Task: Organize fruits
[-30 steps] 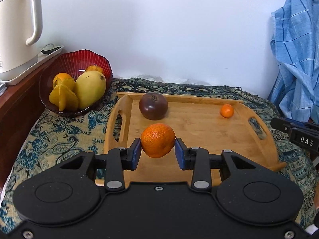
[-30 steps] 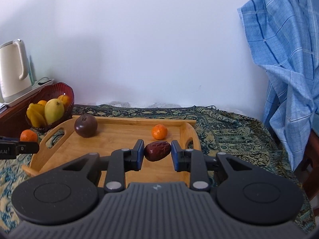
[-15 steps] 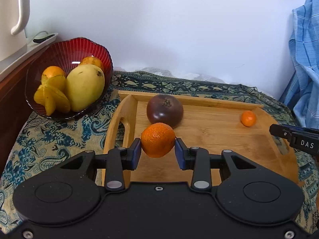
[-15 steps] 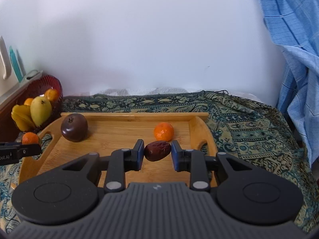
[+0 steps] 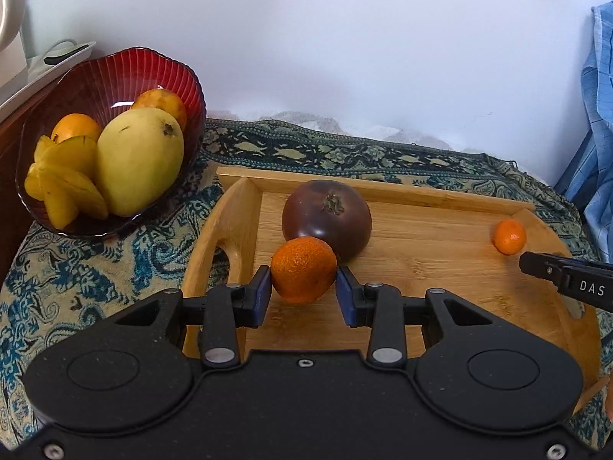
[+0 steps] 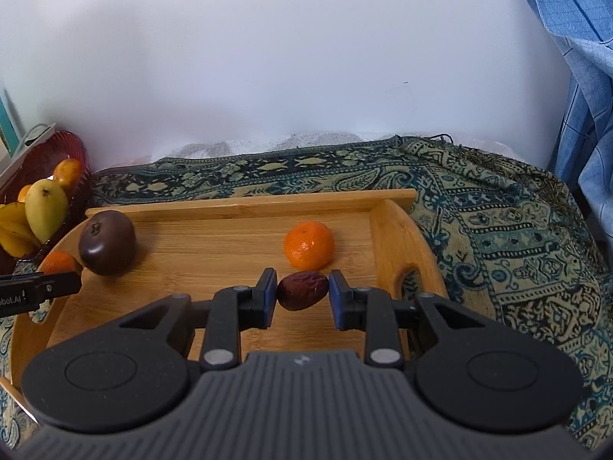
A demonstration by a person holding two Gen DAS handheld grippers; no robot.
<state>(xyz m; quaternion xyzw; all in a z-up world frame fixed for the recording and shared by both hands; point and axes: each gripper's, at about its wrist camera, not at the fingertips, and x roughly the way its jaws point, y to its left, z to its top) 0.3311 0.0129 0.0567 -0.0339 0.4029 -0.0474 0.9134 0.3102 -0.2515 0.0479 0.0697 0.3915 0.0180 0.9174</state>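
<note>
My left gripper (image 5: 304,291) is shut on an orange tangerine (image 5: 303,269) and holds it over the left part of the wooden tray (image 5: 421,268), just in front of a dark purple round fruit (image 5: 326,219). My right gripper (image 6: 302,293) is shut on a brown date (image 6: 302,290) over the tray's right part (image 6: 390,237), close in front of a small tangerine (image 6: 308,245). The same small tangerine shows in the left wrist view (image 5: 509,236). A red glass bowl (image 5: 115,76) left of the tray holds a mango (image 5: 138,161), starfruit (image 5: 63,188) and oranges.
The tray lies on a patterned blue-green cloth (image 6: 517,230). A white kettle base and a wooden shelf edge (image 5: 23,88) stand behind the bowl. A blue checked cloth (image 6: 574,57) hangs at the right. A white wall is behind.
Both grippers have moved forward over the tray with their fruits still held. The bowl, dark fruit and small tangerine look nearer and larger.
</note>
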